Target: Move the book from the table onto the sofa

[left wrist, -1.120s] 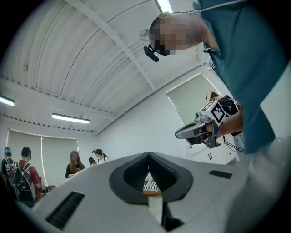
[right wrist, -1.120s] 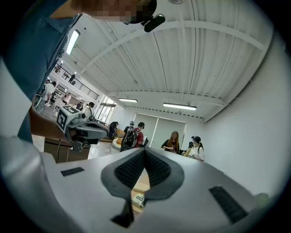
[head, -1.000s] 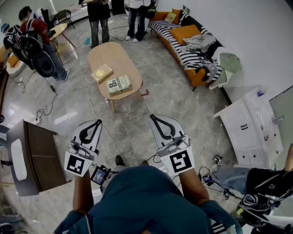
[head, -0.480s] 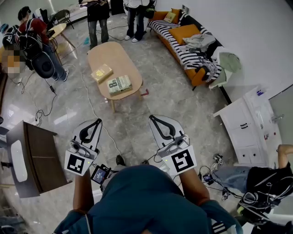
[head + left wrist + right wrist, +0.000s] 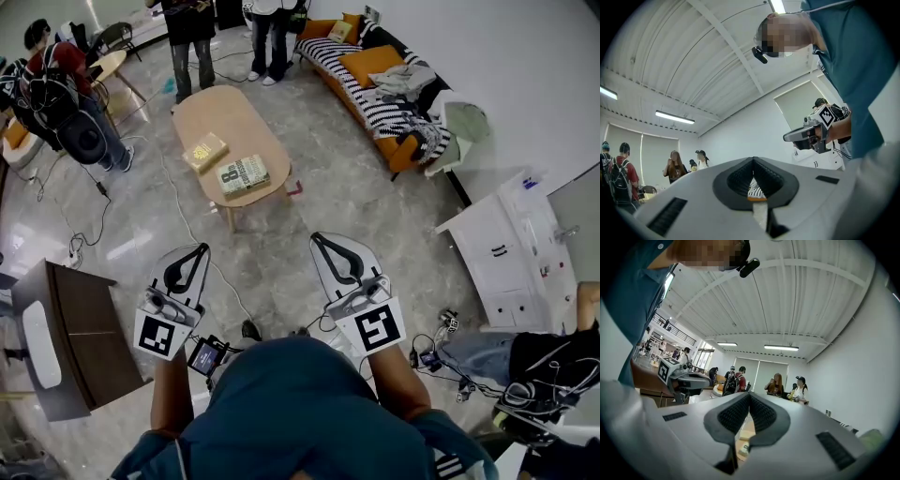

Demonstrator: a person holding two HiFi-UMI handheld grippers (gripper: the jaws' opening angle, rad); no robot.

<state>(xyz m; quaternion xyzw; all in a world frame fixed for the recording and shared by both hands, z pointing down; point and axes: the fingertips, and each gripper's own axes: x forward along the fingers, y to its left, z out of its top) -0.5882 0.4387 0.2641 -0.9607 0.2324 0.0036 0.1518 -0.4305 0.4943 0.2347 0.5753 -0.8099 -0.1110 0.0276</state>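
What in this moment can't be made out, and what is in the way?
Head view: tan book and green book titles, too small.
Head view: sofa seat, mostly under cushions and clothes.
Left gripper view: table, behind the shut left gripper.
Right gripper view: books, a sliver past the shut right gripper.

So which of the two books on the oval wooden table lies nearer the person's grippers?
The green-and-white book, at the near end of the oval wooden table; the tan book lies farther back.
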